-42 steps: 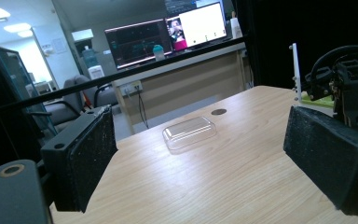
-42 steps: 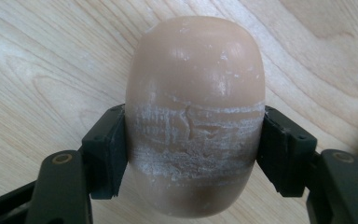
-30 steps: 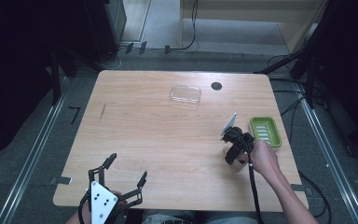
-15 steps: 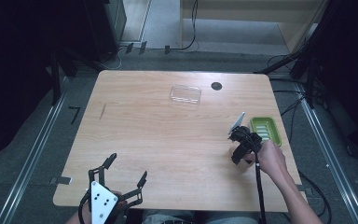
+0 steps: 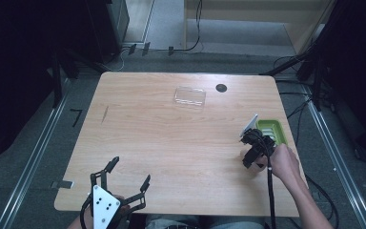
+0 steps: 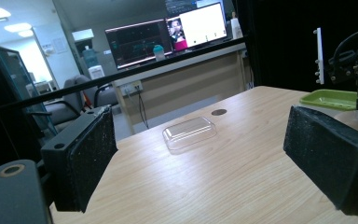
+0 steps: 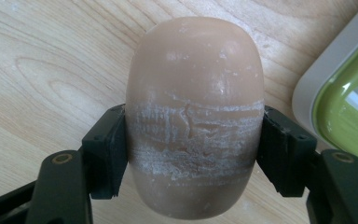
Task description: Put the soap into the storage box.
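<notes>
Where the pale wooden table (image 5: 171, 143) meets its near edge at the left of the high view, the left gripper (image 5: 124, 183) sits low with a grey three-cornered plate on top, its black jaws spread wide and nothing between them. Seen in the left gripper view, those two padded jaws frame the bare wood, and beyond them lies a clear, shallow plastic lid (image 6: 189, 132), rectangular with rounded corners, resting flat on the table near its far edge. Just to the right of that lid, a small dark round hole (image 5: 221, 88) marks the tabletop. Farther right in the high view, the right gripper (image 5: 251, 149) is held by the person's right hand (image 5: 282, 162) near the table's right edge, with its black cable trailing back toward the person. Its jaws are closed on a smooth, oval, beige bar of soap (image 7: 194, 116), and the right gripper view shows both black pads pressed against the bar's sides, where whitish scuffed bands cross its lower half. At this moment the bar is above the wood, just beside a green rectangular plastic soap dish (image 5: 269, 131) with a paler rim, which stands at the right edge of the table and shows at the right of the right gripper view.
</notes>
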Available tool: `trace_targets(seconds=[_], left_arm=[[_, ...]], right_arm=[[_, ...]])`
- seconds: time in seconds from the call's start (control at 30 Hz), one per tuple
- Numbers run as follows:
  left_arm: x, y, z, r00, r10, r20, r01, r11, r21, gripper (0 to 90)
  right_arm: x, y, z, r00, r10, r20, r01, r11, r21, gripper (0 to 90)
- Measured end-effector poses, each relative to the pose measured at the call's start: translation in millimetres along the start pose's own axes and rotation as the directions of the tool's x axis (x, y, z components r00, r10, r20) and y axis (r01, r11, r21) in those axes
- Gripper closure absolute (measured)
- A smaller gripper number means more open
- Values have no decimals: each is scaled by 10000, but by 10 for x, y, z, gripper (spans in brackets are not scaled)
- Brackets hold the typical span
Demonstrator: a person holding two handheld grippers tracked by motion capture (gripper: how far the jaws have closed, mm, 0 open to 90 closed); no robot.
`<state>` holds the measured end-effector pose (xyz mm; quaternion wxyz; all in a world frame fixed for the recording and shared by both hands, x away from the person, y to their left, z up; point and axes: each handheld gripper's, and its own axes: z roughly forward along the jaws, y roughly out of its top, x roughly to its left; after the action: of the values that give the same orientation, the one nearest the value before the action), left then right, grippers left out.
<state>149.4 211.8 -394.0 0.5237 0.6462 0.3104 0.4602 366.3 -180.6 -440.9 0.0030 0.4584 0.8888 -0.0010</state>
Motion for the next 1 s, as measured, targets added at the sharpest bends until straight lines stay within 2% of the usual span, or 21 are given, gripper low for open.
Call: trace_targets(seconds=[0.53, 1.0], left_arm=[[0, 0, 2, 10000, -43, -28, 43, 10000, -25, 99], [1, 0, -1, 10000, -38, -20, 38, 10000, -27, 99]], right_arm=[[-152, -118, -91, 9987, 505, 28, -504, 9986, -182, 337], [-248, -202, -180, 9972, 748, 23, -747, 9965, -379, 337]])
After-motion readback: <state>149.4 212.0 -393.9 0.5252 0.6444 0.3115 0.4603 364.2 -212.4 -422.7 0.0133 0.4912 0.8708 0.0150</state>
